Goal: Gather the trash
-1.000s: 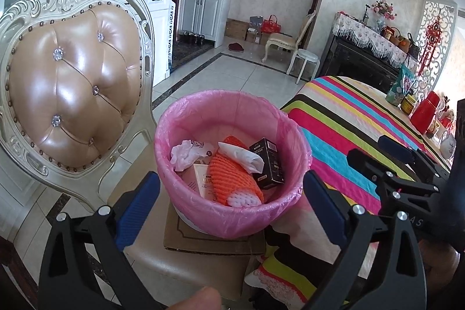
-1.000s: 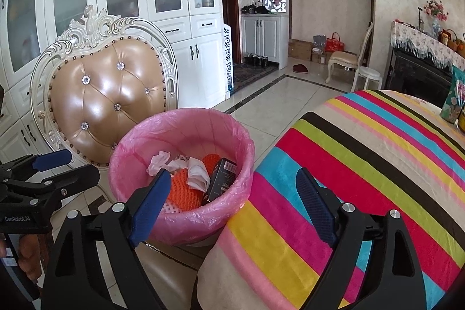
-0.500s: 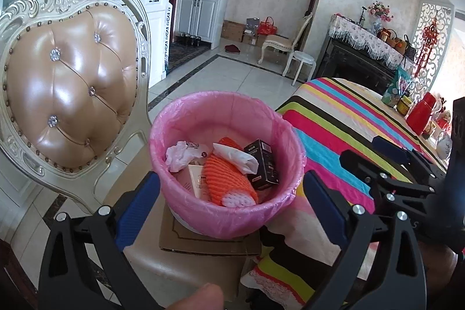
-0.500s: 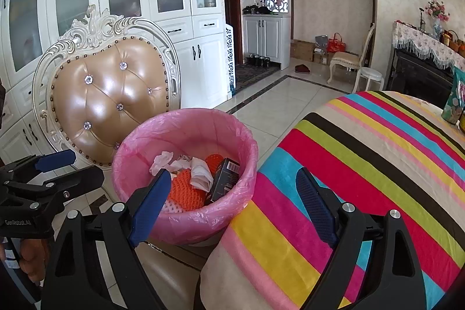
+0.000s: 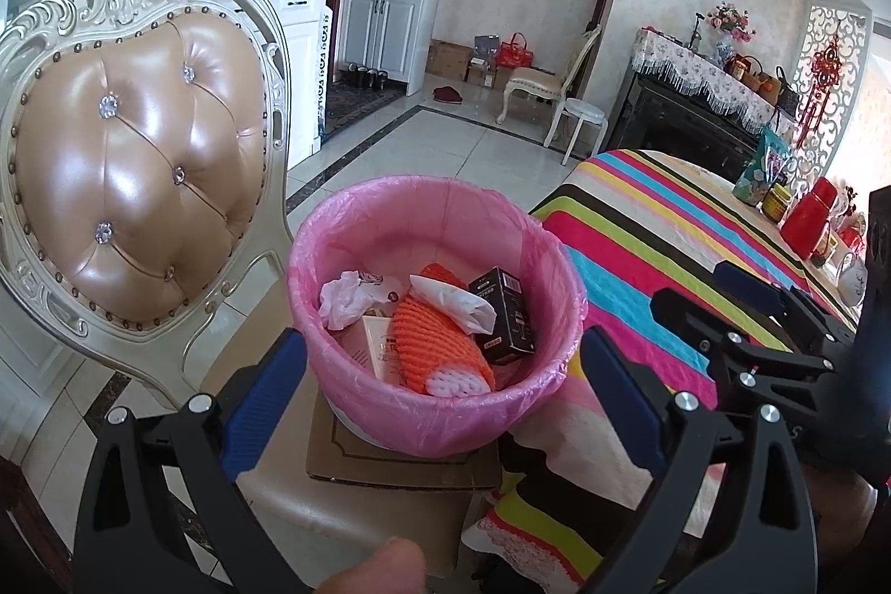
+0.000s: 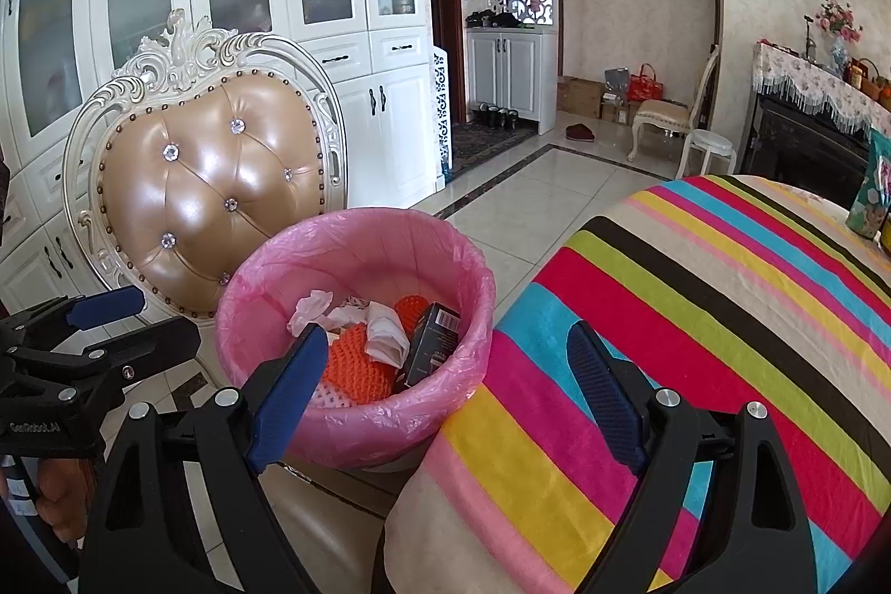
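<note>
Since a second ago the bin [image 5: 434, 315] has shifted slightly toward the lower left of the left wrist view, and slightly right and up in the right wrist view; its contents lie as before. Both grippers stay wide open, holding nothing.

Left gripper [image 5: 442, 382]: fingers [image 5: 262, 399] spread wide, one on each side of the bin's near rim, apart from it. Right gripper [image 6: 448, 393]: fingers [image 6: 604, 396] equally wide, one over the bin's near wall, the other over the striped cloth.

One bin, pink liner [image 6: 356, 416] folded over the rim, standing upright on a flat piece of cardboard [image 5: 401, 466] on the chair seat [image 5: 356, 516], just beside the tabletop's near corner.

Inside, counted:
- one orange net sleeve [image 5: 440, 349], white at its near end; long axis runs from the far wall down toward the near rim, white end nearest the left gripper.
- one black box [image 5: 504, 315], leaning on the liner wall on the tabletop side, long axis tilted off upright.
- two crumpled white tissues: one [image 5: 342, 299] on the chair-back side, one [image 5: 456, 307] draped across the sleeve.
- one pale flat packet [image 5: 378, 349], partly buried; its full shape cannot be told.

One chair, tufted tan back [image 6: 211, 204], behind the bin. Striped cloth [image 6: 696, 327] covers the tabletop; a red flask [image 5: 810, 221] and a packet [image 5: 760, 171] stand at its far edge.
</note>
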Available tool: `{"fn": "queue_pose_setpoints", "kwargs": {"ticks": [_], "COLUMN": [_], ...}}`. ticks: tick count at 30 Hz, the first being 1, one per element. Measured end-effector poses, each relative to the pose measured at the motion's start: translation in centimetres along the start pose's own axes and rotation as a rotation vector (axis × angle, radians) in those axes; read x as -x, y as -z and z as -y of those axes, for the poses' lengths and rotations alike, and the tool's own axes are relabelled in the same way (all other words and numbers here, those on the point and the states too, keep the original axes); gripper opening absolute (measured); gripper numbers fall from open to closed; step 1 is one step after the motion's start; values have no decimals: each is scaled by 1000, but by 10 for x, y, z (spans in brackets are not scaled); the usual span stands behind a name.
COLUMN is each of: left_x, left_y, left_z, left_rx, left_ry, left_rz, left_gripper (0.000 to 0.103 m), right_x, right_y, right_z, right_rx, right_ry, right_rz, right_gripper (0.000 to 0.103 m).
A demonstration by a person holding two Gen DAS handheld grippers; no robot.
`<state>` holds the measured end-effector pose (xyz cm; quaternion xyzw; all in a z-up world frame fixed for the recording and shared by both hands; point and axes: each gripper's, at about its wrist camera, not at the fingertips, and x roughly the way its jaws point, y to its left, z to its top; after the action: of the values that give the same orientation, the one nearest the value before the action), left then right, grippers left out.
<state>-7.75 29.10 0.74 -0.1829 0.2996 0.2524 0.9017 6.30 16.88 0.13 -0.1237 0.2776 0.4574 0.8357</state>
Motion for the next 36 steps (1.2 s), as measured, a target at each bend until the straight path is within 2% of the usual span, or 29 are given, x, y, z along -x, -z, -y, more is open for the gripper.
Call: {"fn": "queue_pose_setpoints", "kwargs": {"ticks": [36], "left_x": [4], "left_y": [-1], "left_z": [3], "left_rx": [-15], "left_ry": [-37], "left_rz": [23], "left_gripper": [96], "right_x": [-1], "right_y": [0], "right_z": [-3], "right_rx": [4], "right_ry": [-6], "right_rz": [-10], "right_gripper": [83]}}
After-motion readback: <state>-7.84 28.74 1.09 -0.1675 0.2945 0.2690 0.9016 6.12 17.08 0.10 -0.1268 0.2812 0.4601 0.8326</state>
